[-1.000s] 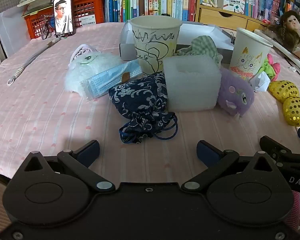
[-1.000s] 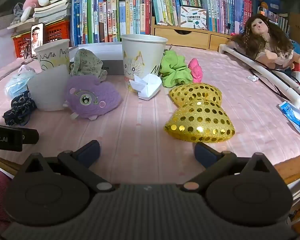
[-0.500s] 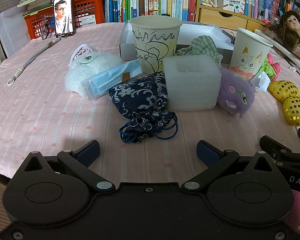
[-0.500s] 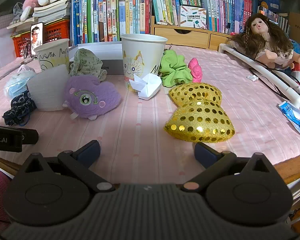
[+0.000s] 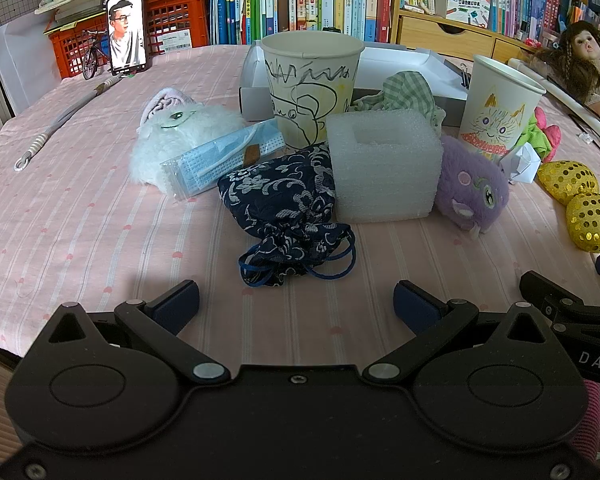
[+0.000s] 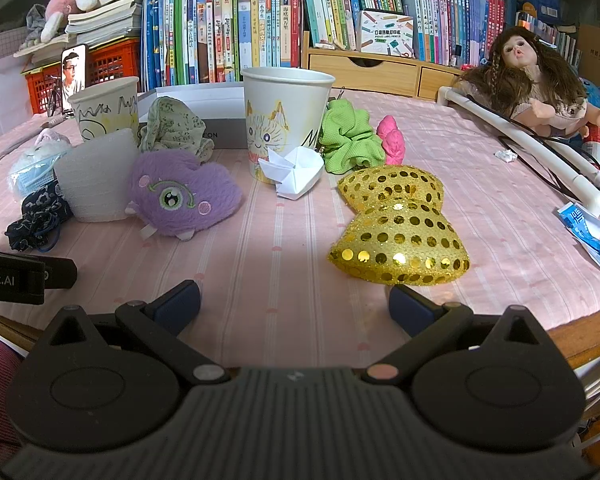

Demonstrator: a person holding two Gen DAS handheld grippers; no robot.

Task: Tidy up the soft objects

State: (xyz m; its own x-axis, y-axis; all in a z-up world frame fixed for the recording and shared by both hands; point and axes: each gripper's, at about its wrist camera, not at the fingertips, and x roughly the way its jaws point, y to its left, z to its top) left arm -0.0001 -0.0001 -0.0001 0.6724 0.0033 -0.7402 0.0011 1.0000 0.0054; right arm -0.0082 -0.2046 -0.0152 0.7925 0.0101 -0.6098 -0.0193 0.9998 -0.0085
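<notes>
My left gripper (image 5: 296, 304) is open near the table's front edge, a short way in front of a dark blue floral drawstring pouch (image 5: 284, 208). Behind the pouch lie a white foam block (image 5: 384, 168), a purple plush (image 5: 472, 190), a pale fluffy toy (image 5: 180, 136) with a packaged face mask (image 5: 224, 156) on it, and a checked cloth (image 5: 408, 92). My right gripper (image 6: 294, 304) is open and empty, just in front of a gold sequin bow (image 6: 396, 224). A green scrunchie (image 6: 348, 134), a pink soft piece (image 6: 392, 142) and the purple plush (image 6: 180, 192) lie farther back.
Two drawn-on paper cups (image 5: 310, 84) (image 6: 284, 120) stand mid-table before a grey open box (image 5: 404, 68). A folded paper boat (image 6: 294, 172), a doll (image 6: 536, 80), a white tube (image 6: 540, 148), a phone on a stand (image 5: 126, 38) and bookshelves surround the pink tablecloth (image 5: 80, 220).
</notes>
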